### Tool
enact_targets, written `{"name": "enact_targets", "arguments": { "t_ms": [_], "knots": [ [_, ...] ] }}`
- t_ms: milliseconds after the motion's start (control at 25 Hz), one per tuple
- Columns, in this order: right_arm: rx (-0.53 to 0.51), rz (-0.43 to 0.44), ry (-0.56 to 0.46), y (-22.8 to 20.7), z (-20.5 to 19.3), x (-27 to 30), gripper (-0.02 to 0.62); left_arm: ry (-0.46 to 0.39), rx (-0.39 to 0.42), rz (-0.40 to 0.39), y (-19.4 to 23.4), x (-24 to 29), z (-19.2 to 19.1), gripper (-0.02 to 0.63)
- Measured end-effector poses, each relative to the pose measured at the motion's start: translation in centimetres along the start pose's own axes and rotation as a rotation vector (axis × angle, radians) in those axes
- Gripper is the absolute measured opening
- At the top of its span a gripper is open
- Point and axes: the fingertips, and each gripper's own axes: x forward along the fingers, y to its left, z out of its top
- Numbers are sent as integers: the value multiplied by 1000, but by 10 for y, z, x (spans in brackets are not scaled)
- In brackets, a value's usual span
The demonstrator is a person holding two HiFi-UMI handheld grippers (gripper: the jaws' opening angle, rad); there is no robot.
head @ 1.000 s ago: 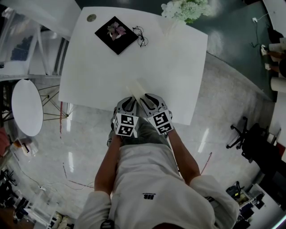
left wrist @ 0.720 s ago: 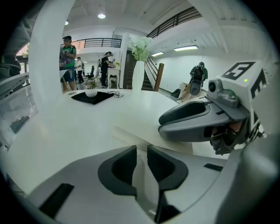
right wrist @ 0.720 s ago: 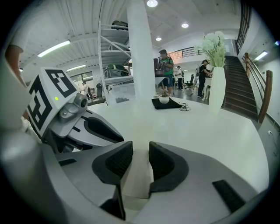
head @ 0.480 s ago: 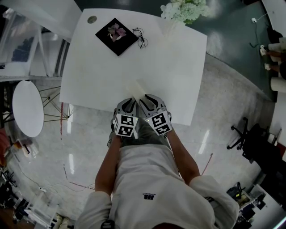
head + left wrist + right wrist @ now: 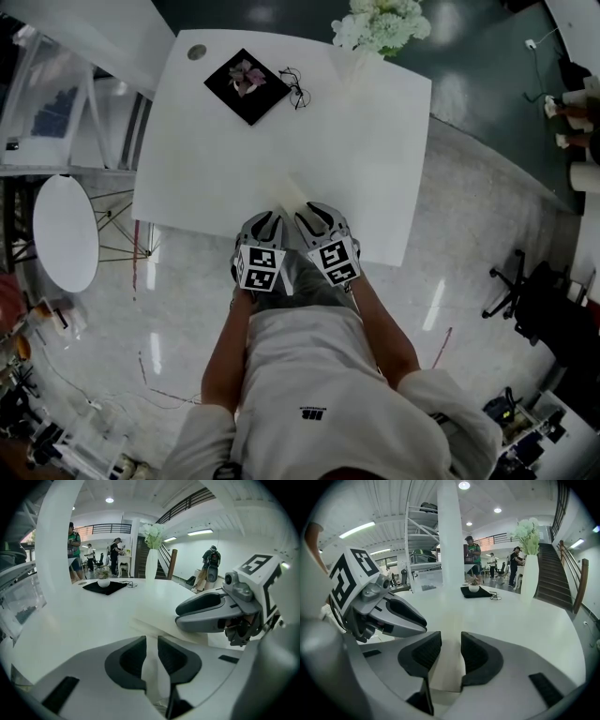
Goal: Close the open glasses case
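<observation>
A pale cream glasses case point(image 5: 292, 193) lies open at the near edge of the white table point(image 5: 366, 141). My left gripper point(image 5: 275, 216) and right gripper point(image 5: 304, 212) sit side by side at that edge, one on each part of the case. In the left gripper view the cream case point(image 5: 159, 626) fills the narrow gap of the left gripper point(image 5: 150, 649), with the right gripper point(image 5: 211, 612) close on the right. The right gripper view shows the right gripper point(image 5: 451, 654) shut on the case point(image 5: 449, 631), and the left gripper point(image 5: 396, 615) beside it.
At the table's far side a black mat point(image 5: 247, 82) carries a small flower piece, and a pair of glasses point(image 5: 293, 80) lies next to it. A vase of white flowers point(image 5: 380, 23) stands at the far edge. A round white side table point(image 5: 66, 232) is on the left. People stand in the background.
Both grippers stay at the near table edge on the case. The head view has shifted slightly, so the table sits a little higher in the picture.
</observation>
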Motion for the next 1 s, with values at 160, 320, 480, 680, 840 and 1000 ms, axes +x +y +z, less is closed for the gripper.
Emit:
{"name": "enact_targets", "arguments": {
  "t_ms": [160, 320, 480, 680, 840, 1000],
  "knots": [
    [3, -8, -10, -1, 3, -4, 132, -23, 1, 10, 3, -9, 6, 91],
    [5, -19, -34, -3, 13, -12, 132, -57, 27, 16, 4, -18, 19, 91],
    [11, -39, -77, -8, 29, -27, 132, -104, 64, 21, 1, -30, 40, 91],
    [18, -75, -151, -17, 59, -54, 132, -174, 118, 24, -4, -51, 75, 91],
    [8, -103, -193, -23, 78, -76, 130, -237, 128, 24, -9, -69, 104, 91],
    [11, -130, -218, -25, 89, -95, 130, -274, 147, 22, -13, -84, 120, 91]
  ]
}}
